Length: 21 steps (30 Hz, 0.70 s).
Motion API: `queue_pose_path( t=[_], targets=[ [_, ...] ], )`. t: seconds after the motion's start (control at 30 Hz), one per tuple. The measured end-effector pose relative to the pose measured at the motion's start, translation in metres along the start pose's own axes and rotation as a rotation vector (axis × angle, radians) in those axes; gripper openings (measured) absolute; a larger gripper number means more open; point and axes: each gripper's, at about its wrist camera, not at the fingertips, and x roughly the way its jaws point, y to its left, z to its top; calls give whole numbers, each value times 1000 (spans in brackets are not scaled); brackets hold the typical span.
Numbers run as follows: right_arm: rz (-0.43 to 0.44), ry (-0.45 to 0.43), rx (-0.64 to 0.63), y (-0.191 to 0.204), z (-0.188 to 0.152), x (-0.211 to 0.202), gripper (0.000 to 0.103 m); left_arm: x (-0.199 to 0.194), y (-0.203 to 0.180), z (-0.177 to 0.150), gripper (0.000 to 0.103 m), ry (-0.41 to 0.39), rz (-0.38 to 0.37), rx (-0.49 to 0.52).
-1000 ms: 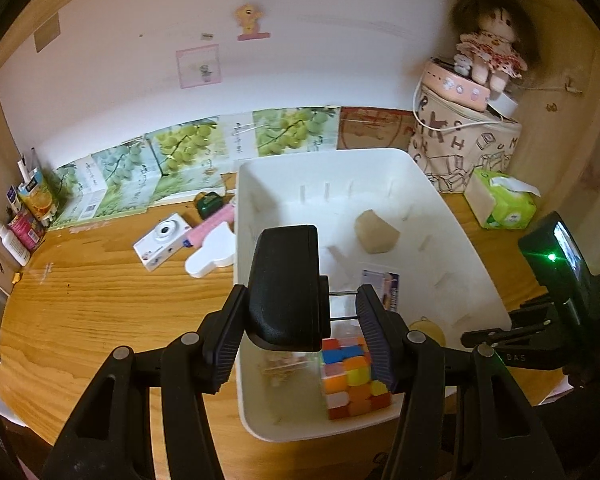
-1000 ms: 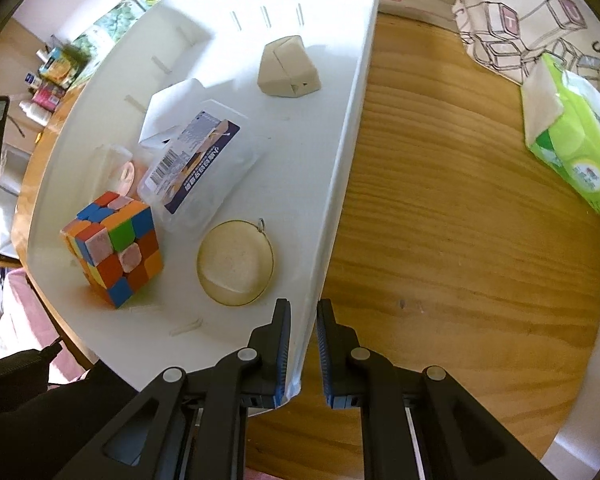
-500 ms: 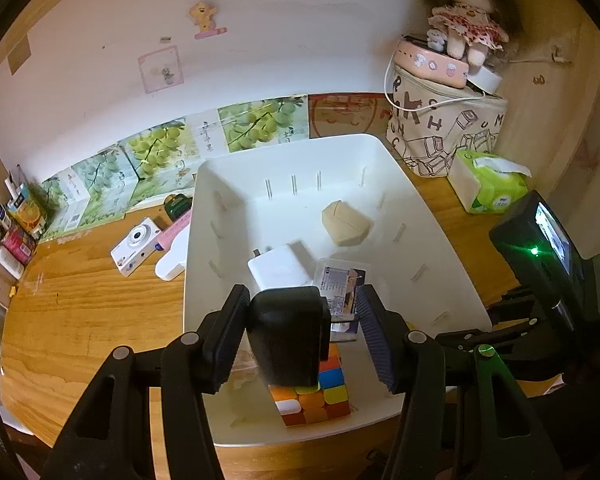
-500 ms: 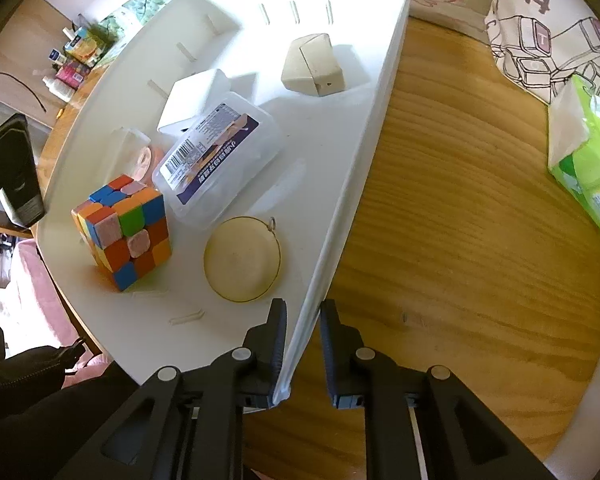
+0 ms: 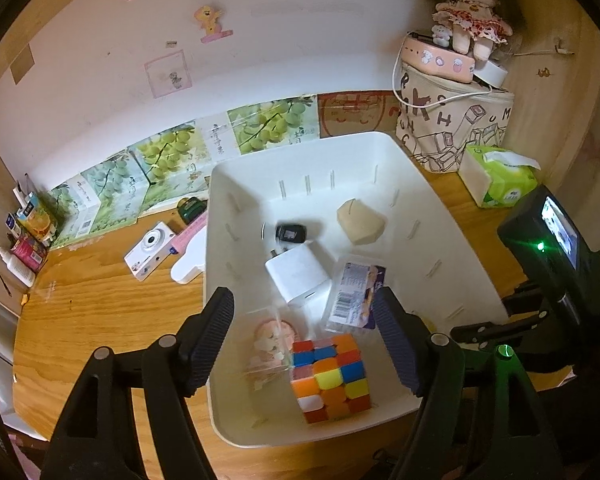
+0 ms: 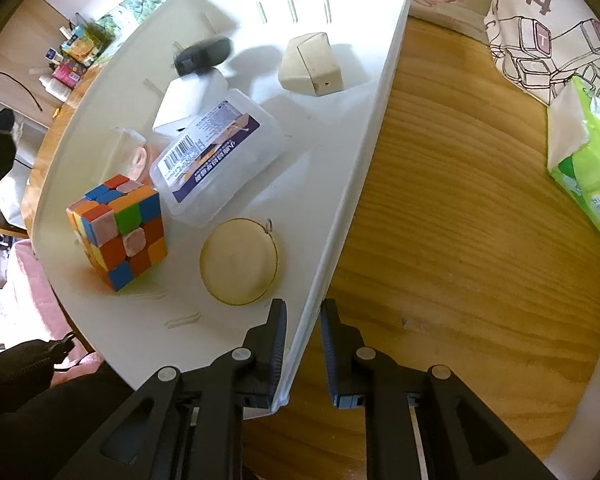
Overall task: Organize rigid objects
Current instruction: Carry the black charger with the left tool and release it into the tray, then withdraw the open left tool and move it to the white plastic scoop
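1. Drop step: left gripper (image 5: 304, 340) jaws opening, nothing between them; small black rigid object (image 5: 290, 234) lies in white plastic bin (image 5: 440, 216) near far wall
2. Right gripper (image 6: 303, 344) pinches bin's rim, nearly shut
3. Next probably: fetch white compact camera (image 5: 150, 250) from wooden table (image 5: 100, 312)

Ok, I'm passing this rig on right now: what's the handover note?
Left gripper: jaws opening, nothing between them, above the white bin.
Right gripper: clamped on the bin's rim.
In the bin: black object, white charger, puzzle cube, clear labelled box, tan block, round tape.
Left on the table: white camera, white piece beside it.
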Motion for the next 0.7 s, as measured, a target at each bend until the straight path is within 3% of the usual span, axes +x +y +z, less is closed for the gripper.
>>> queue_pose_path(
  t=[0.7],
  targets=[
    [-147, 32, 241, 12, -7, 15, 15, 14, 108, -16, 75, 66, 47, -81]
  ],
)
